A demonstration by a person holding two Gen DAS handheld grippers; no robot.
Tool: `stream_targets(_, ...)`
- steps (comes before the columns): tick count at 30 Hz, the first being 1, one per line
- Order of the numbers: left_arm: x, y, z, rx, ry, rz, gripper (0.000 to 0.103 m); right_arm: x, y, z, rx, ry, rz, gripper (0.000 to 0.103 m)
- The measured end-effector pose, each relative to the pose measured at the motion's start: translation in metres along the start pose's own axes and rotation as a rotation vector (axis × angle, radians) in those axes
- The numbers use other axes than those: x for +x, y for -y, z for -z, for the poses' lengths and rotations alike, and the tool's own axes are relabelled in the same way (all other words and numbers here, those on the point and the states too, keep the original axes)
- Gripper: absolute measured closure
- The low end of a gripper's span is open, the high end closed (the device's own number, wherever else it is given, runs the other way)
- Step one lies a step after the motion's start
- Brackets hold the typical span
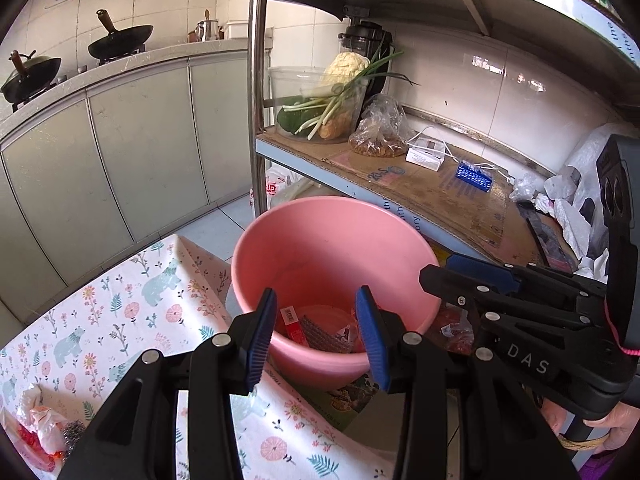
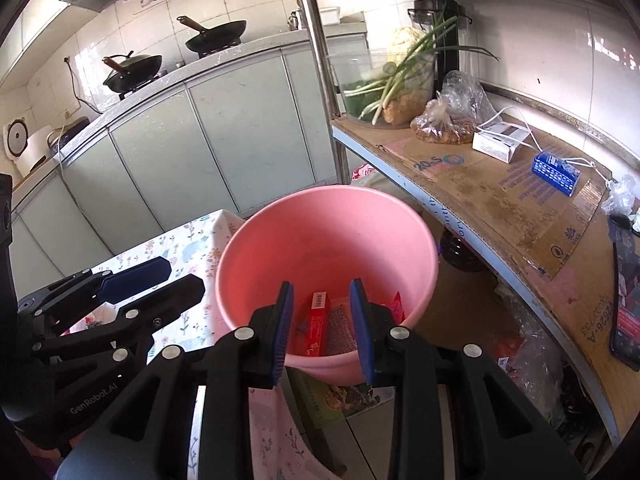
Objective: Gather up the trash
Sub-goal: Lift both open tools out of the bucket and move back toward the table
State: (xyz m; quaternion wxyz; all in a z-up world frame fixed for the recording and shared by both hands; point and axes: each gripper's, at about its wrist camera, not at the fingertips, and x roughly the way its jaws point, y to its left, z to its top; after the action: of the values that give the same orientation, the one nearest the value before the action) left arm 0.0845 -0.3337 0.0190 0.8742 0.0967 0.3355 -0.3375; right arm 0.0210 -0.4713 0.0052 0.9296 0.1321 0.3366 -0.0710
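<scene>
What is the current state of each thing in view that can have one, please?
Pink bucket: upright, wrappers at the bottom.
Left gripper: jaws open, nothing between them.
Right gripper: jaws open, nothing between them.
Red wrapper: lying in the bucket.
Clear tub: upright on the shelf, holding vegetables.
Plastic bag: knotted shut.
Cupboard doors: closed.

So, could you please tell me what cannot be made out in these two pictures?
- Round pink plastic bucket: its lowest trash is hidden behind the near rim and the left tongs, left wrist view.
- Crumpled red-and-white plastic wrappers on the floral tablecloth: cut off by the left wrist picture's edge.
- Floor under the metal shelf: dim clutter, unidentifiable, right wrist view.
</scene>
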Motion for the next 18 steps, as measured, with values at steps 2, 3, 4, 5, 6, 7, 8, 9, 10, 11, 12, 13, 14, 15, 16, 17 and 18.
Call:
stream_targets(2,-0.009,-0.003,0.003,-0.006,0.006,-0.002,0.062,-0.006,-0.006,0.001,-0.010,0.004,-0.006,0.073)
stream_targets(3,-0.012,-0.004,0.004,-0.010,0.008,-0.002,0.062,-0.009,-0.009,0.002,-0.014,0.006,-0.009,0.073)
stream_targets(4,-0.017,-0.005,0.005,-0.012,0.009,-0.002,0.062,-0.011,-0.012,0.003,-0.016,0.008,-0.013,0.073)
stream_targets(5,-0.021,-0.006,0.007,-0.013,0.011,-0.005,0.062,-0.014,-0.015,0.004,-0.017,0.009,-0.017,0.073)
stream_targets(6,-0.025,-0.008,0.009,-0.012,0.012,-0.008,0.062,-0.017,-0.018,0.005,-0.019,0.012,-0.023,0.073)
stream_targets(7,-0.028,-0.010,0.011,-0.012,0.012,-0.010,0.062,-0.019,-0.020,0.006,-0.020,0.013,-0.029,0.073)
stream_targets(8,-0.032,-0.012,0.013,-0.012,0.013,-0.013,0.062,-0.021,-0.023,0.007,-0.024,0.014,-0.035,0.073)
stream_targets(9,-0.036,-0.013,0.015,-0.013,0.014,-0.015,0.062,-0.024,-0.027,0.008,-0.030,0.016,-0.041,0.073)
stream_targets(10,-0.040,-0.015,0.017,-0.015,0.017,-0.019,0.062,-0.025,-0.030,0.010,-0.035,0.016,-0.045,0.073)
stream_targets(11,-0.044,-0.017,0.019,-0.019,0.019,-0.022,0.062,-0.027,-0.034,0.010,-0.041,0.016,-0.050,0.073)
stream_targets(12,-0.047,-0.019,0.021,-0.023,0.020,-0.025,0.062,-0.028,-0.038,0.011,-0.047,0.013,-0.056,0.073)
stream_targets(13,-0.050,-0.021,0.023,-0.026,0.021,-0.028,0.062,-0.028,-0.042,0.012,-0.052,0.011,-0.061,0.073)
stream_targets(14,-0.053,-0.023,0.025,-0.028,0.021,-0.032,0.062,-0.029,-0.045,0.013,-0.056,0.011,-0.065,0.073)
stream_targets(15,-0.057,-0.026,0.028,-0.030,0.023,-0.037,0.062,-0.029,-0.049,0.014,-0.061,0.010,-0.070,0.073)
stream_targets(16,-0.060,-0.028,0.030,-0.032,0.024,-0.042,0.062,-0.030,-0.052,0.015,-0.067,0.008,-0.075,0.073)
stream_targets(17,-0.064,-0.031,0.032,-0.034,0.024,-0.048,0.062,-0.030,-0.056,0.016,-0.071,0.006,-0.080,0.073)
stream_targets(18,-0.067,-0.034,0.034,-0.037,0.024,-0.055,0.062,-0.031,-0.059,0.017,-0.077,0.003,-0.084,0.073)
